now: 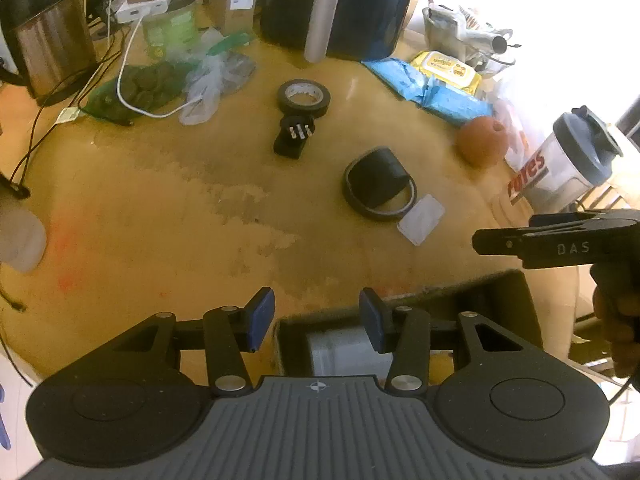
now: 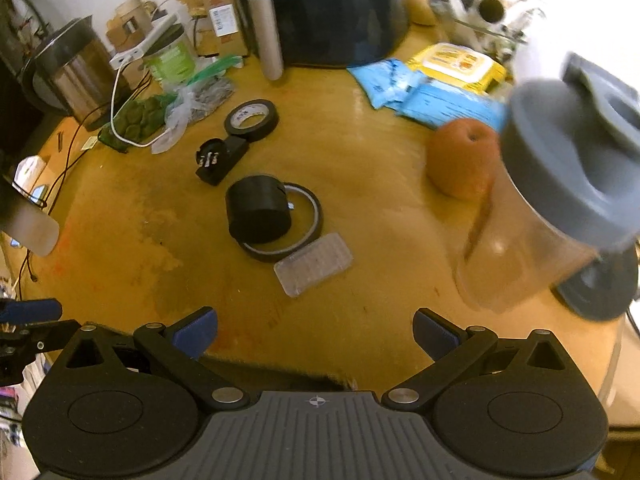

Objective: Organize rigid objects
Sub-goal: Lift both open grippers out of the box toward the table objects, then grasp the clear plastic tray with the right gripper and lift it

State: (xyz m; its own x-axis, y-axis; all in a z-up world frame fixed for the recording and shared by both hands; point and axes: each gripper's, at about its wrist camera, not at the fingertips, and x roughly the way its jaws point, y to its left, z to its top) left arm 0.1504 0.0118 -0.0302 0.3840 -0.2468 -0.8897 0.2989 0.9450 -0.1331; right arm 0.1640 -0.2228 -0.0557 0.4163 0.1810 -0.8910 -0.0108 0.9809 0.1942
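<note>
On the yellow table lie a black tape roll [image 1: 304, 98] [image 2: 252, 118], a black plug adapter [image 1: 294, 138] [image 2: 218, 160], a black cylinder [image 1: 376, 184] [image 2: 260, 212] resting on a thin tape ring, and a clear plastic case [image 1: 422, 218] [image 2: 314, 264]. My left gripper [image 1: 316, 318] is open and holds nothing. It hovers over the table's near edge, above a dark bin [image 1: 500, 300] with a white item inside. My right gripper [image 2: 316, 334] stands wide open and holds nothing, near the front edge and short of the case. In the left wrist view it shows at the right [image 1: 560, 240], held by a hand.
An orange ball [image 2: 460, 158] and a grey-lidded shaker bottle [image 2: 560, 200] stand close on the right. At the back are a kettle [image 1: 48, 32], a dark air fryer [image 1: 340, 0], a silver cylinder [image 1: 322, 22], wipes packs [image 1: 448, 70] and a green bag with a white cable [image 1: 132, 88].
</note>
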